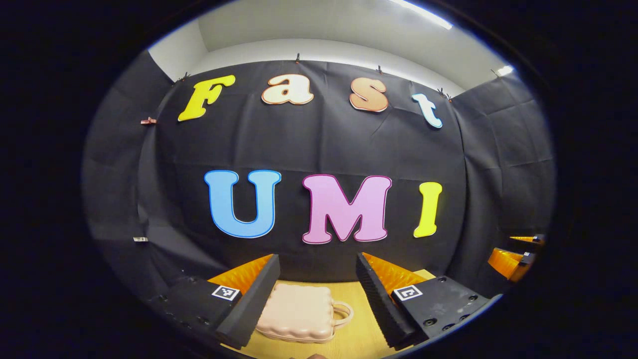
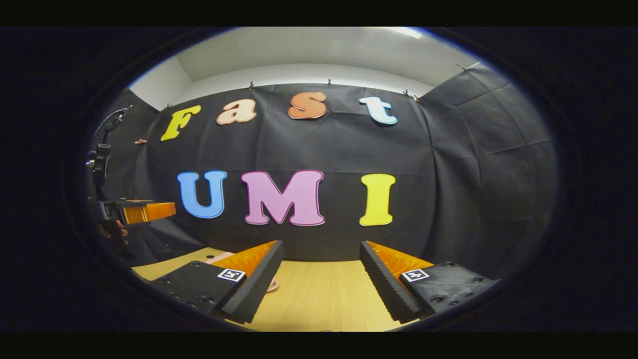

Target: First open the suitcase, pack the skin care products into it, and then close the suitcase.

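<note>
Left gripper view: left gripper (image 1: 316, 294) held above the table (image 1: 359, 324), jaws spread wide, nothing between the pads, touching nothing. Black ribbed pads on orange fingers, square markers on the black bodies. Framed in the gap, lying flat on the pale wood: small pink suitcase (image 1: 299, 313), lid down and closed, ribbed shell, loop handle (image 1: 343, 314) pointing right. Near-left corner of the case hidden behind the left finger (image 1: 249, 304); lower edge close to the bottom of the picture. At the far right edge, the right gripper (image 1: 516, 254), seen as two orange finger tips with black ends, cut off by the rim; opening not readable from here. Behind everything, black cloth wall (image 1: 319, 149) and white ceiling.

Right gripper view: right gripper (image 2: 321, 279) also above the table (image 2: 319, 299), jaws spread wide, empty, in contact with nothing. Bare wood in the gap. Suitcase (image 2: 219, 258) mostly hidden behind the left-hand finger (image 2: 254, 279): a pink sliver over the finger's top and a bit of curved handle (image 2: 272, 286) below the pad. At the far left, the left gripper (image 2: 147, 211), an orange finger side-on, with part of a hand (image 2: 112, 232) beneath, dark and hard to make out. Skin care products not made out in either view.
</note>
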Tool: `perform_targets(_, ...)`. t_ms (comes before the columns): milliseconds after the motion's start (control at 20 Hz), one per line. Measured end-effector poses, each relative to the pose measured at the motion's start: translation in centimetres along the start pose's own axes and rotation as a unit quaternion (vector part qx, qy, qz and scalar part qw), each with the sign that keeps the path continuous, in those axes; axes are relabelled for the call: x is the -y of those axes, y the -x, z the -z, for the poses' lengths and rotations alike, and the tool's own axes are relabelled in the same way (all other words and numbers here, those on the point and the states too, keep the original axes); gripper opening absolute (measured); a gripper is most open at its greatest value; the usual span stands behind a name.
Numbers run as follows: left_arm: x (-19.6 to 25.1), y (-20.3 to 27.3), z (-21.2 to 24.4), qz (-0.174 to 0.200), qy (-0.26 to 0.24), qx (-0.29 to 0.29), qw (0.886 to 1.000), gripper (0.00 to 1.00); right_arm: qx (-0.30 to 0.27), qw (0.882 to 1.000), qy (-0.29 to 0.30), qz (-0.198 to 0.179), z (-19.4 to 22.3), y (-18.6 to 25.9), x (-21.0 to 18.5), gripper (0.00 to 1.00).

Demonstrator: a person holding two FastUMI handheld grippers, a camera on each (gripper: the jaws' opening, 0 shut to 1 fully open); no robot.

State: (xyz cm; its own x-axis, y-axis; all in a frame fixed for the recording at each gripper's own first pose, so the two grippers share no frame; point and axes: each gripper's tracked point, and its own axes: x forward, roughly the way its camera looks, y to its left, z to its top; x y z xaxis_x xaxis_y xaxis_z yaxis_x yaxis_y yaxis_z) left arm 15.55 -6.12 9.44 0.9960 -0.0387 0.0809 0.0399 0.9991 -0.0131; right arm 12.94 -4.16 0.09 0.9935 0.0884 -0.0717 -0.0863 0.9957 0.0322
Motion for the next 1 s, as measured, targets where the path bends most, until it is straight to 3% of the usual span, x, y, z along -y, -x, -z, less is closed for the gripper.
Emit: perform_targets(1000,-1.7,-0.9,2.2,-0.005,-0.029,-0.009,1.000,0.96,-0.019,1.000,-0.002,0.016,1.4,-1.6,-1.3,0.97)
